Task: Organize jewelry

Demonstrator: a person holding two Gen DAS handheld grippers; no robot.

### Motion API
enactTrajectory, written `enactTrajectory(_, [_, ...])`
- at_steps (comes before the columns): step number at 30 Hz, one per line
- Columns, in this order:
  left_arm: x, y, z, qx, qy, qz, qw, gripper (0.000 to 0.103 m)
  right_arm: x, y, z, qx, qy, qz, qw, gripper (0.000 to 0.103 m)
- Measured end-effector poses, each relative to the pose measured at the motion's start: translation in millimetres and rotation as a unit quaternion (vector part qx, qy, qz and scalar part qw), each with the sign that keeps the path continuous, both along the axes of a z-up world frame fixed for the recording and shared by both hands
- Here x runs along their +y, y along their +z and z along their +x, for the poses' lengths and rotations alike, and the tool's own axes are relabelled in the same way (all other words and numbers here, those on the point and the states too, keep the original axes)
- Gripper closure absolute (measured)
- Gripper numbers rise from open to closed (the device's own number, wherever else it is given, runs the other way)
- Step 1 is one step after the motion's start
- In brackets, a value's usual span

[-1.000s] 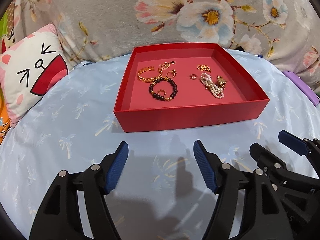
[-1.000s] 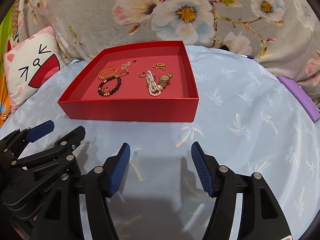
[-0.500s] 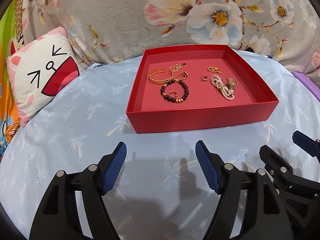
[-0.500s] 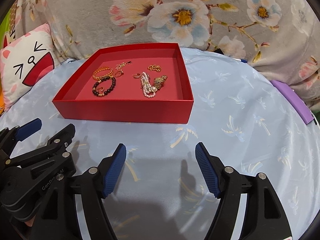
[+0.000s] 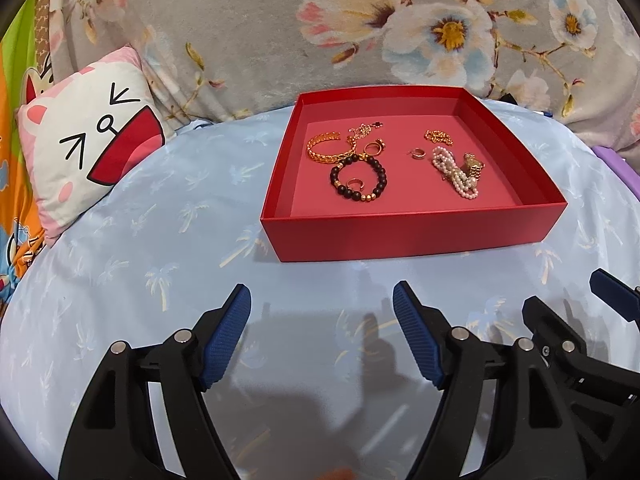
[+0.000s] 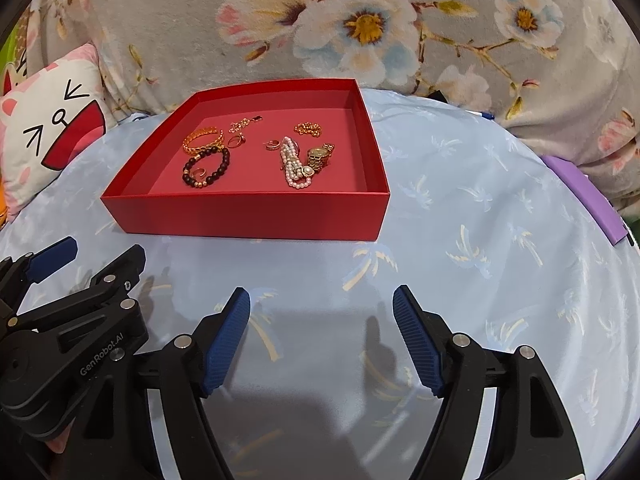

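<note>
All your jewelry (image 5: 404,162) lies in the tray (image 5: 416,232); both your left gripper (image 5: 322,320) and right gripper (image 6: 321,318) hang released, holding nothing.

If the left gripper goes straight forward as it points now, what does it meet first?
Probably the near wall of the red box; only bare blue sheet lies before the open left gripper. Its height is unclear.
</note>
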State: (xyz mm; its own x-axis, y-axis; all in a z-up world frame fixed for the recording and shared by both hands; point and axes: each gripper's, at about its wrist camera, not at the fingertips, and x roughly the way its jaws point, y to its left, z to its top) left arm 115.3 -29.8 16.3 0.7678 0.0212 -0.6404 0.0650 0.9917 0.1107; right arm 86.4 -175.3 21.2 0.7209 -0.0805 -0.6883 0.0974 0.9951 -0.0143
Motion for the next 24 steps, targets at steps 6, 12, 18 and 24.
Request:
enactTrajectory(6, [-0.8,-0.8,0.2,0.000,-0.001,0.003,1.0000,0.032,-1.0,-0.5,0.9,0.004,-0.002,0.004,1.000,0.030])
enactTrajectory(12, [-1.6,-0.9,-0.3,-0.001,0.000,0.004,1.0000,0.032,-0.9,-0.7,0.9,0.004,-0.003,0.004,1.000,0.030])
enactTrajectory(18, [-1.4,-0.6,-0.3,-0.001,0.000,0.004,1.0000,0.032,-0.8,-0.1,0.3,0.003,-0.005,0.001,1.000,0.030])
enactTrajectory(24, [-2.0,-0.1,-1.0,-0.005,0.001,0.007,1.0000,0.032,-1.4,1.4,-0.5,0.000,-0.007,-0.002,1.000,0.030])
